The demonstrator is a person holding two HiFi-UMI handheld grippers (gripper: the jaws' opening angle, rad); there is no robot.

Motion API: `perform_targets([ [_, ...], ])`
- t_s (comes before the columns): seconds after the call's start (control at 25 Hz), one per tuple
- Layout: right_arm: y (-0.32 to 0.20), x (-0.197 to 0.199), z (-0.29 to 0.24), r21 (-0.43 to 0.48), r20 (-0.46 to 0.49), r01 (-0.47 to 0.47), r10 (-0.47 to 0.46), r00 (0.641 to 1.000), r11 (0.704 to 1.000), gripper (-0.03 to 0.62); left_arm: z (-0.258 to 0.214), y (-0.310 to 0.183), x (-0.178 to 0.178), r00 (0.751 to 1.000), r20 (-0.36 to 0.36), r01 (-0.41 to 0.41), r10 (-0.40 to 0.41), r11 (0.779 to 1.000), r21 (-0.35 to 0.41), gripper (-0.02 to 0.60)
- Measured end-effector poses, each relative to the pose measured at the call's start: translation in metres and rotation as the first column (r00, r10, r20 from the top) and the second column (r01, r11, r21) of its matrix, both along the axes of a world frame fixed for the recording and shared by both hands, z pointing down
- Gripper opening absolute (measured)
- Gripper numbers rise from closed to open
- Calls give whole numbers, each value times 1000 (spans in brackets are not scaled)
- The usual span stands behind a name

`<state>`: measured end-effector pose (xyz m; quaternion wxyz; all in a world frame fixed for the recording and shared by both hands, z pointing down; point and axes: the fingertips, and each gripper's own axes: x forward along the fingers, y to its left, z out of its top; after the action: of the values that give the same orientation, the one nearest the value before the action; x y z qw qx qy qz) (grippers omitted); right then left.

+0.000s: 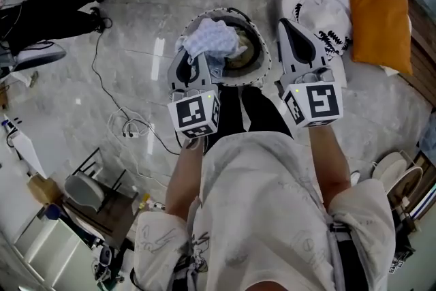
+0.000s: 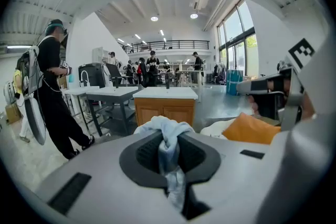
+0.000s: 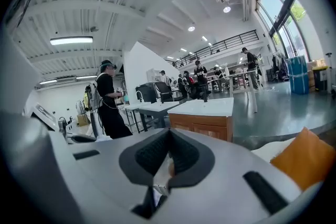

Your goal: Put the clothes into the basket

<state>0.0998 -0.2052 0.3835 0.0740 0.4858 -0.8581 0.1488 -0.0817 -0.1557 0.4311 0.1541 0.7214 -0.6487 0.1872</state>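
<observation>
Head view, from the left: the left gripper [image 1: 195,59] hangs over the near rim of the round basket [image 1: 266,51], its jaws pinched narrow on a pale blue cloth [image 1: 212,37] that bunches just past their tips, above the basket's mouth. The left gripper view shows the cloth squeezed between the dark pads [image 2: 144,155]. Right of the basket, the right gripper [image 1: 289,34] is empty, jaws closed tip to tip, near a white printed cover [image 1: 320,0] and an orange cushion [image 1: 378,13].
</observation>
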Motion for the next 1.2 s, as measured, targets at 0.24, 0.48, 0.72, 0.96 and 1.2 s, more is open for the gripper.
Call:
perform_targets([
  [0.24, -4, -12, 33, 32, -26, -7, 8, 1000, 999, -12, 67, 0, -10, 1000, 10, 1, 0, 993, -115, 32],
  [0.48, -4, -30, 66, 12, -51, -26, 26, 998, 1000, -12, 131, 2, -15, 999, 6, -42, 44, 974, -222, 32],
  [0.72, 1, -45, 97, -40, -95, -18, 14, 995, 999, -12, 204, 13, -13, 996, -26, -88, 84, 927, -365, 32],
  [0.96, 8, -62, 123, -73, -135, -6, -4, 991, 997, -12, 276, 28, -19, 996, -52, -94, 79, 852, -515, 32],
  [1.2, 11, -71, 143, -104, -157, 1, -17, 987, 995, -12, 326, 46, -18, 995, -72, -103, 73, 737, -668, 34],
])
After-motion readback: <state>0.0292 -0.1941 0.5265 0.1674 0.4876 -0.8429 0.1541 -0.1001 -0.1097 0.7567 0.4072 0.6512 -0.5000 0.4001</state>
